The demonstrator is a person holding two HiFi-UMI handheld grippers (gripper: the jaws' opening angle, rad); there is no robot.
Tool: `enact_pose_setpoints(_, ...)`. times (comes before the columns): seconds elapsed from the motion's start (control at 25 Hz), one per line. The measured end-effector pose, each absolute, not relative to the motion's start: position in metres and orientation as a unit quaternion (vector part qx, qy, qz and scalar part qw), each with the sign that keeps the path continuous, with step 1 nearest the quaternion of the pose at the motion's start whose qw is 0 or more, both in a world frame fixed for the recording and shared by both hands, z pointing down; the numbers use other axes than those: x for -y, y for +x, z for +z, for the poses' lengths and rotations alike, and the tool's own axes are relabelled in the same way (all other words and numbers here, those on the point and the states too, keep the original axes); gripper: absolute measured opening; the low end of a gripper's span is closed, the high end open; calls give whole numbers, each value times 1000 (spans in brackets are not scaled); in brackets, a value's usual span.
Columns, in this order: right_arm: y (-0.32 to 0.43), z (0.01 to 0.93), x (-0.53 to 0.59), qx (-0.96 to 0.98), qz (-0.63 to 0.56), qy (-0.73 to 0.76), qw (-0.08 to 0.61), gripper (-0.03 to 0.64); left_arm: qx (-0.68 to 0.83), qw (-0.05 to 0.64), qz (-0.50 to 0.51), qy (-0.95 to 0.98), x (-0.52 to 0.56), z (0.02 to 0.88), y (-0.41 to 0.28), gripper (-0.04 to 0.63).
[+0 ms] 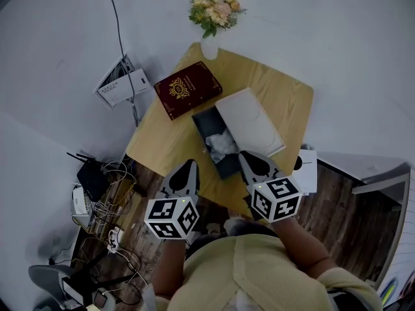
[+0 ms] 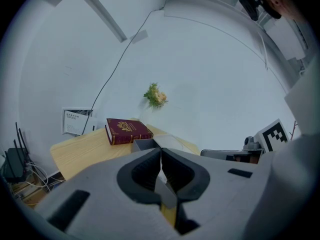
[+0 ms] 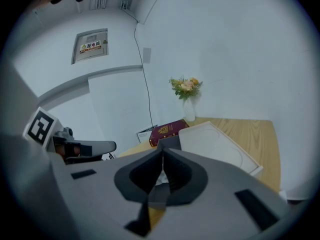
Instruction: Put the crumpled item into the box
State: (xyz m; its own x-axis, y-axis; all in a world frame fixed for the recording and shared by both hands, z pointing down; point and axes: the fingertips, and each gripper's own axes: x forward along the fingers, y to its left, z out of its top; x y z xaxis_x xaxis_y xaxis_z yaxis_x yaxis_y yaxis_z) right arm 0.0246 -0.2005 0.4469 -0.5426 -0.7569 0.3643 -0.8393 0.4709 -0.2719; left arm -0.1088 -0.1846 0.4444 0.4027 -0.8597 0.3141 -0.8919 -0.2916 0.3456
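Observation:
A crumpled white item [image 1: 221, 145] lies inside the dark open box [image 1: 205, 123] on the wooden table [image 1: 279, 96]. The box's white lid [image 1: 249, 122] rests along its right side. My left gripper [image 1: 189, 166] hovers near the table's front edge, left of the box, its jaws shut with nothing between them. My right gripper [image 1: 248, 157] sits at the box's near right corner, shut and empty too. In the right gripper view the lid [image 3: 220, 145] and a corner of the box [image 3: 167, 143] show beyond the shut jaws [image 3: 162, 156]. The left gripper view shows its jaws [image 2: 161, 156] shut before the box [image 2: 145, 144].
A dark red book [image 1: 187, 89] lies at the table's back left, and a vase of flowers [image 1: 214, 13] stands at the far corner. A cable [image 1: 122, 44] runs down the wall to a paper-holding box [image 1: 122, 83]. Routers and tangled cables [image 1: 97, 193] lie on the floor at left.

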Motion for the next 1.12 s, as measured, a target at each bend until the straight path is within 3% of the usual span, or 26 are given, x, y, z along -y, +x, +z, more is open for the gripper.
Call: enact_pose_setpoints(1.12,33,446,194,844,210,484,98,29,550,241,40,798,177,448,-117,26)
